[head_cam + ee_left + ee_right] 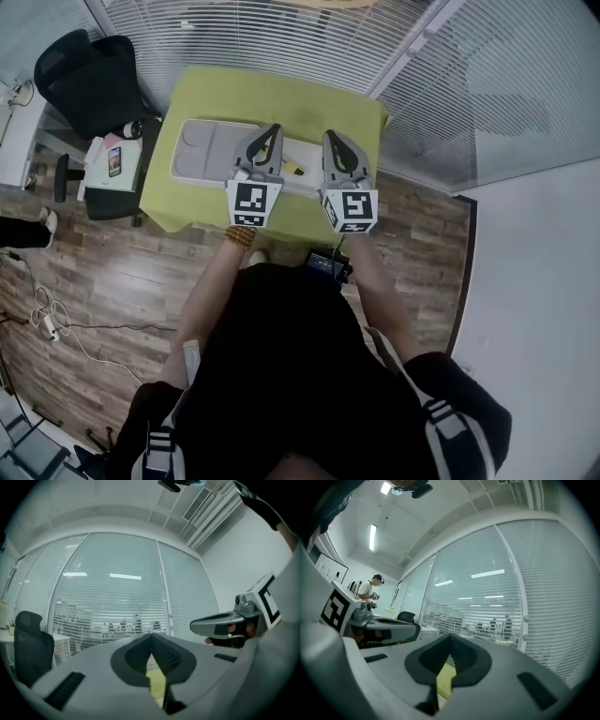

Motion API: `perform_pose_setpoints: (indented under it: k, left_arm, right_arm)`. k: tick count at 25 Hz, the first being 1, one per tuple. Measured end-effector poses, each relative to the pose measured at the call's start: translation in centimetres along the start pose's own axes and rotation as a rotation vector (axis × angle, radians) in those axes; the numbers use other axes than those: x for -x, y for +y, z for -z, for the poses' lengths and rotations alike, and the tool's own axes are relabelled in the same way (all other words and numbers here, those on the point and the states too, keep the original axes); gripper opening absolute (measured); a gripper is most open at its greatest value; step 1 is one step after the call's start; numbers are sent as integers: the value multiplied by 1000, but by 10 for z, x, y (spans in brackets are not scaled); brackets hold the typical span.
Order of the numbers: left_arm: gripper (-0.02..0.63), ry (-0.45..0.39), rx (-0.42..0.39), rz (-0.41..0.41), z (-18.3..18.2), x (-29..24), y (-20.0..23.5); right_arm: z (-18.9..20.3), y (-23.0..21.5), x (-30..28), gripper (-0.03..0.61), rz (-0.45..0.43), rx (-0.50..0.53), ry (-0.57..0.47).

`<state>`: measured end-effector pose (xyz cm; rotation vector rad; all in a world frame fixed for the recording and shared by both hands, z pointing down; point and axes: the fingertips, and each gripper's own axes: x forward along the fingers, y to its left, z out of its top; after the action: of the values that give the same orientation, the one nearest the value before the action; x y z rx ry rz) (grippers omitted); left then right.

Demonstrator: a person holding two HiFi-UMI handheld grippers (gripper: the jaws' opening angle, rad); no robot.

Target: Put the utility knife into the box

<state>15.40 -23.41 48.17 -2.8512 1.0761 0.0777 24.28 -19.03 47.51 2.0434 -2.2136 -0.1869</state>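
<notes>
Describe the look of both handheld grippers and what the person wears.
Both the left gripper and right gripper are grey, tapering, with black ribbed pads and white cubes bearing black square markers. The person wears black with white-striped sleeves and an orange bead bracelet.

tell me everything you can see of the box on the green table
The box is a flat, pale grey rectangular case with rounded corners, plastic by its look. It lies flat, open side up, on the left half of the green tablecloth. Ridges split its inside into compartments, which look empty as far as can be made out. In the head view the left gripper overlaps its right end; whether they touch cannot be told. Neither gripper view shows the box.
</notes>
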Motion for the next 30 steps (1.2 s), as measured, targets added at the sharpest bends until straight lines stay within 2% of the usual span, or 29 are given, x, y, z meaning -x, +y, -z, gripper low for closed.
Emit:
perform_pose_setpoints:
  k: [10, 20, 24, 30]
  left_arm:
    - [12, 2, 0, -3, -1, 2, 7]
    - [12, 25, 30, 26, 11, 39, 25]
    - [12, 38, 35, 12, 17, 59, 36]
    - [12, 39, 36, -69, 18, 87, 78]
  right_arm:
    - [2, 5, -7, 0, -2, 19, 33]
    - [-5, 36, -5, 0, 38, 10, 42]
    - [-10, 59, -9, 0, 7, 17, 45]
    - [-13, 102, -29, 0, -81, 14, 40]
